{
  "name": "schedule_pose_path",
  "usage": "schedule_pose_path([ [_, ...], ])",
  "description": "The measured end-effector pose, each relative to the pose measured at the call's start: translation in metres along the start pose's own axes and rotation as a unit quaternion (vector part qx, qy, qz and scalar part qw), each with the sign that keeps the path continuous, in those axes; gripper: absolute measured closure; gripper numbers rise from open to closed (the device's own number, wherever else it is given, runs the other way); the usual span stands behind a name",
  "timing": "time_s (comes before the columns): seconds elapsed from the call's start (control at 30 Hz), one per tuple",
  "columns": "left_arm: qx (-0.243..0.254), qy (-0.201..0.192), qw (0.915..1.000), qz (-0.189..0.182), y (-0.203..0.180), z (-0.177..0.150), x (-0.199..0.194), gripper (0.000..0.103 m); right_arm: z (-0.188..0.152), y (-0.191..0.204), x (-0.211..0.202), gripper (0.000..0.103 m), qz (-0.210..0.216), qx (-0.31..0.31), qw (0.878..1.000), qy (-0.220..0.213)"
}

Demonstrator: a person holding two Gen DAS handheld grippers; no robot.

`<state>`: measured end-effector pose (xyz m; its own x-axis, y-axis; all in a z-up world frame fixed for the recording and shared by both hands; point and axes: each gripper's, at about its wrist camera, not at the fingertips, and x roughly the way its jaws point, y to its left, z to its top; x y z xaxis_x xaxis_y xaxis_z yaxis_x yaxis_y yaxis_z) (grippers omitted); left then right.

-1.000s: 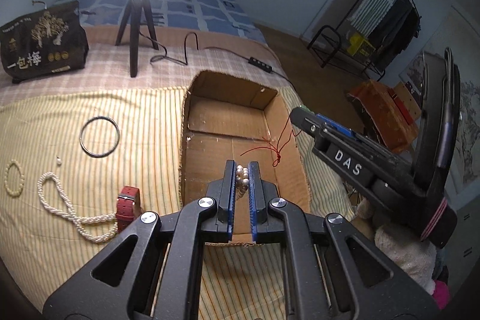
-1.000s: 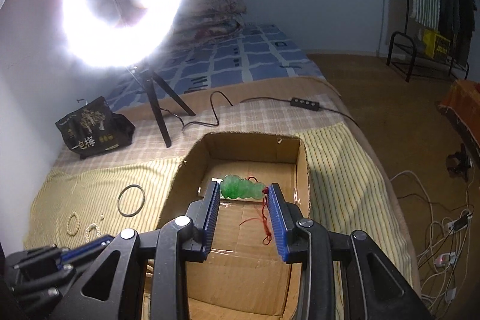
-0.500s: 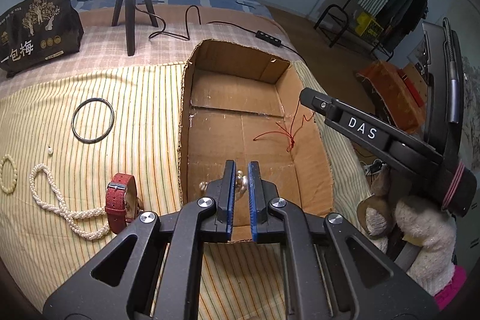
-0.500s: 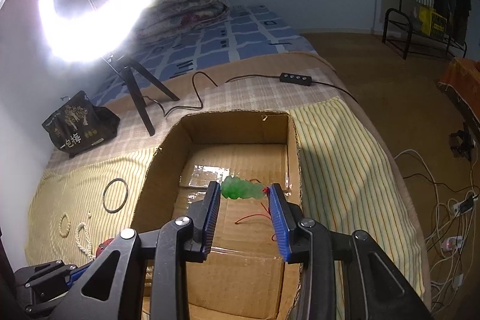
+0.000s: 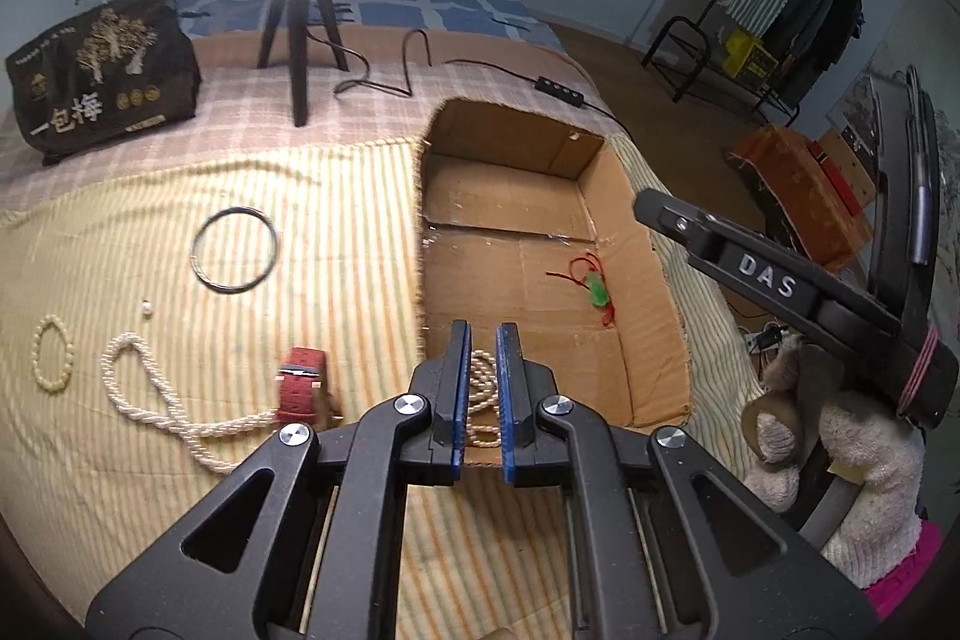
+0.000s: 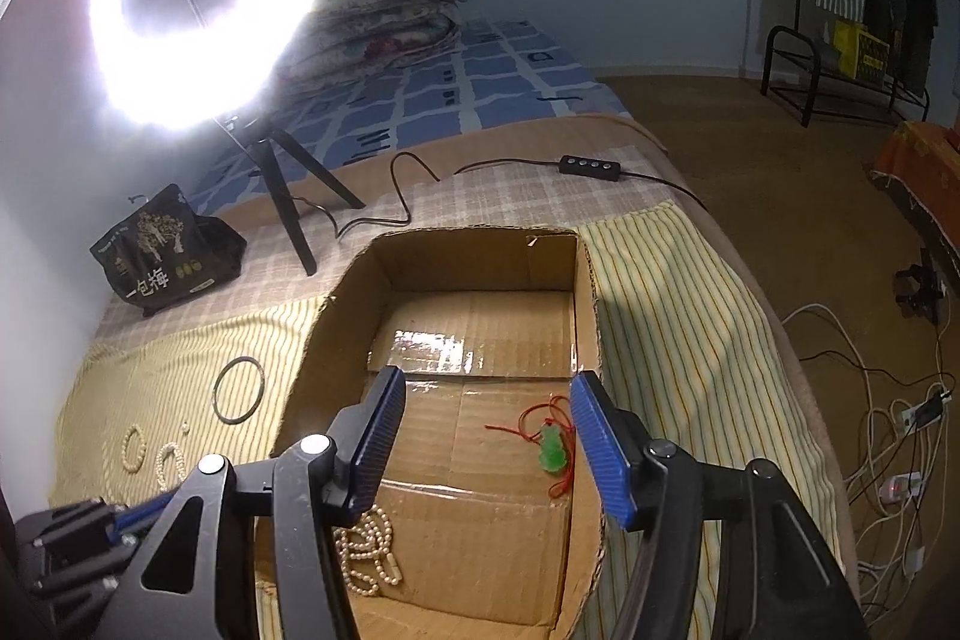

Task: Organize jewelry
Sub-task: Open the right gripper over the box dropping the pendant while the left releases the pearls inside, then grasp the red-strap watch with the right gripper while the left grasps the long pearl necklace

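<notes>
An open cardboard box (image 5: 420,220) sits on the striped yellow cloth. My left gripper (image 5: 483,329) hangs over its near left corner, jaws shut on a pearl bead string (image 5: 480,391). The string (image 6: 366,550) mostly rests in a heap on the box floor. My right gripper (image 6: 487,377) is over the box with its jaws opening and nothing between the pads. A green pendant on a red cord (image 6: 552,451) lies on the box floor below its right finger. Left of the box lie a black bangle (image 5: 235,249), a pearl rope necklace (image 5: 162,400), a small bead bracelet (image 5: 53,361) and a red watch strap (image 5: 299,388).
A ring light on a black tripod (image 5: 297,40) stands behind the box, with its cable and controller (image 5: 561,91). A black bag (image 5: 102,70) sits at the far left. A plush toy (image 5: 840,460) lies beyond the right bed edge; cables cover the floor (image 6: 888,448).
The right jaws spread and the green pendant dropped from them onto the box floor. The left gripper lowered the pearl bead string into the box's near left corner.
</notes>
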<state>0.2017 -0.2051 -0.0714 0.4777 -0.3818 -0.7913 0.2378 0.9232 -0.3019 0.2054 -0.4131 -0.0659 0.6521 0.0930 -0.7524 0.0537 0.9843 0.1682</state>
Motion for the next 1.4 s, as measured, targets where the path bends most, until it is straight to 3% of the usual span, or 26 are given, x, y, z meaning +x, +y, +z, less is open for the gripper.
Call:
schedule_pose_path([
  [0.4,-0.024,-0.038,0.9984,0.035,0.056,0.003,-0.051,0.097,-0.011,0.036,-0.028,0.043,0.032,-0.026,0.999,-0.013],
  [0.5,-0.035,-0.045,0.9973,0.046,0.078,0.002,-0.063,0.081,-0.016,0.055,-0.033,0.043,0.048,-0.045,0.998,-0.013],
  [0.73,-0.060,-0.052,0.9941,0.074,0.123,-0.002,-0.082,0.080,-0.036,0.102,-0.034,0.043,0.084,-0.084,0.993,0.006],
  [1.1,-0.097,-0.042,0.9892,0.102,0.178,-0.012,-0.098,0.080,-0.075,0.167,-0.004,0.043,0.098,-0.145,0.982,0.064],
  [1.4,-0.142,-0.009,0.9832,0.115,0.218,-0.023,-0.083,0.080,-0.080,0.179,0.024,0.043,0.082,-0.143,0.982,0.095],
])
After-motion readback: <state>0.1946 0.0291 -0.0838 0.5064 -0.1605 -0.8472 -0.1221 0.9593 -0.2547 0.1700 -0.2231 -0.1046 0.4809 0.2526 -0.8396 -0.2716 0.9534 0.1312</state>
